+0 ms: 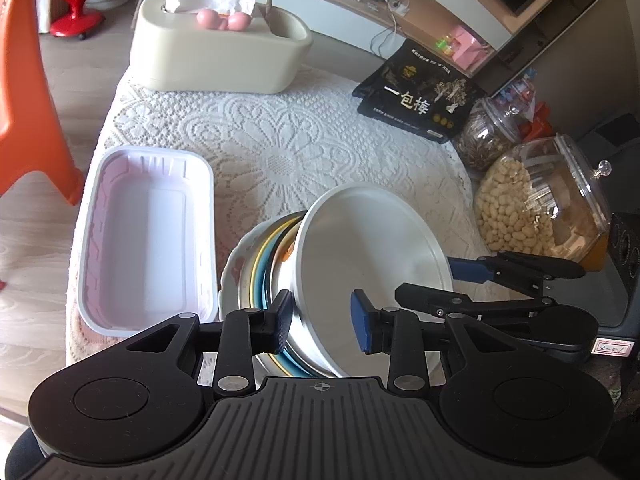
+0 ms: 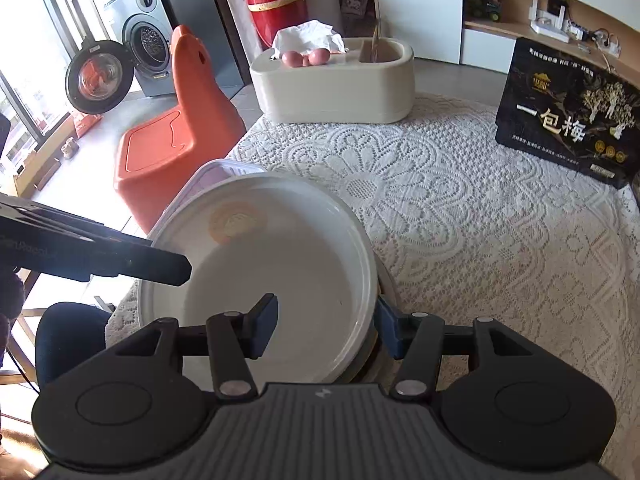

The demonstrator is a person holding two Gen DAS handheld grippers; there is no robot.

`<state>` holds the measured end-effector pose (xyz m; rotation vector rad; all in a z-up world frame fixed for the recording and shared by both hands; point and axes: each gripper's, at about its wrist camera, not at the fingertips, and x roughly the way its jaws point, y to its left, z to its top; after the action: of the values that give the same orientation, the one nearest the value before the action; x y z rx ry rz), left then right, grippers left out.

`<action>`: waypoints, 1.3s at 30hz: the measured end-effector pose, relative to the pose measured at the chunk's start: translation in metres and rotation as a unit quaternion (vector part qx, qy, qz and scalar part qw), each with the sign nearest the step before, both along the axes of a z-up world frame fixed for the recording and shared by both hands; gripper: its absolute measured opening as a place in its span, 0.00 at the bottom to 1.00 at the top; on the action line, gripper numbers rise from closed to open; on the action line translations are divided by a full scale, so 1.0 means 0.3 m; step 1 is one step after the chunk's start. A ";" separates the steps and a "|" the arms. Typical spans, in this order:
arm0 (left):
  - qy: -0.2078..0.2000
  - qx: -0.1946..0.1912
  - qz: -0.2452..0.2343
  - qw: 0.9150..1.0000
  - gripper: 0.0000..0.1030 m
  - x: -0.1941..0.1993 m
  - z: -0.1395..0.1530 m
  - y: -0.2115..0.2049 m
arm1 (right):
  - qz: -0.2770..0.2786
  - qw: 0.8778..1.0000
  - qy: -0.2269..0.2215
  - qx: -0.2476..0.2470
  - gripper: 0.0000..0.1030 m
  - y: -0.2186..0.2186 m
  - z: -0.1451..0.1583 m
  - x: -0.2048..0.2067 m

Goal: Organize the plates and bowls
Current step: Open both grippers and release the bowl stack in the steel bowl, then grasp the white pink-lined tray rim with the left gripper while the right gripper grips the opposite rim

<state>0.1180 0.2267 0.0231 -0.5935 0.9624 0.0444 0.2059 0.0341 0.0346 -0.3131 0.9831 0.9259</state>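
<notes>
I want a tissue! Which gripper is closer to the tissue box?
Neither clearly: both the left gripper and the right gripper sit at the white bowl on the table's near side, with the tissue box far across the lace cloth.

Daylight is pouring in through a tall window (image 2: 16,92) at the left; it is washing over a pale wood-grain floor (image 1: 24,264); an orange plastic child's chair (image 2: 176,128) is standing beside the table, whose white lace tablecloth (image 2: 460,208) is catching the light; a front-loading washing machine (image 2: 140,36) is sitting with its round door (image 2: 99,77) hanging open; a red vase (image 2: 276,8) is standing further back; a long wooden shelf (image 2: 560,40) with white cabinet fronts is running along the far wall, carrying a white router (image 2: 550,20) and trailing cables.
</notes>
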 end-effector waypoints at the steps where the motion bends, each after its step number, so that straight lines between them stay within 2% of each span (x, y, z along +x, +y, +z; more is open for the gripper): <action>1: 0.000 0.002 0.001 1.000 0.34 -0.001 0.001 0.000 | 0.000 1.000 -0.009 -0.002 0.53 0.001 0.006 -0.004; 7: -0.004 0.043 0.010 0.999 0.34 -0.009 0.022 -0.001 | -0.005 0.999 -0.047 -0.004 0.53 -0.009 0.036 -0.003; 9: -0.005 0.033 0.006 0.999 0.34 -0.014 0.028 0.008 | 0.002 0.997 -0.079 -0.007 0.53 -0.008 0.060 -0.017; 11: -0.018 0.003 0.004 1.000 0.34 -0.033 0.043 0.035 | 0.004 0.991 -0.133 -0.014 0.54 0.005 0.106 -0.036; 14: -0.036 -0.007 0.029 0.999 0.34 -0.076 0.078 0.101 | 0.005 0.979 -0.202 0.008 0.66 0.049 0.206 -0.054; 16: -0.040 0.012 0.060 0.997 0.34 -0.098 0.095 0.159 | 0.008 0.976 -0.213 0.038 0.73 0.097 0.260 -0.056; 18: -0.030 0.041 0.095 0.994 0.34 -0.102 0.094 0.229 | 0.032 0.983 -0.176 0.035 0.73 0.187 0.281 -0.037; 21: 0.007 0.084 0.134 0.987 0.34 -0.083 0.036 0.314 | 0.054 0.997 -0.043 0.024 0.72 0.339 0.245 0.034; 23: 0.038 0.093 0.133 0.986 0.34 -0.062 -0.031 0.358 | 0.047 0.997 0.053 0.010 0.67 0.428 0.184 0.088; 25: 0.062 0.084 0.132 0.986 0.34 -0.048 -0.095 0.397 | 0.035 0.992 0.116 -0.018 0.41 0.513 0.105 0.129; 26: 0.070 0.076 0.132 0.986 0.34 -0.046 -0.125 0.415 | 0.028 0.991 0.128 -0.037 0.38 0.552 0.065 0.137; 30: 0.081 0.056 0.126 0.987 0.34 -0.038 -0.194 0.454 | 0.008 0.987 0.128 -0.098 0.37 0.669 -0.051 0.158; 35: 0.101 0.053 0.093 0.989 0.34 -0.007 -0.240 0.466 | -0.005 0.977 0.136 -0.163 0.37 0.759 -0.141 0.157; 39: 0.107 0.031 0.072 0.991 0.34 0.008 -0.271 0.492 | -0.006 0.966 0.140 -0.218 0.37 0.807 -0.196 0.144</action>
<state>0.1205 0.3741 -0.0582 -0.6077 1.1198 0.2704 0.2491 0.2761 -0.0242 -0.5556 1.4516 0.7469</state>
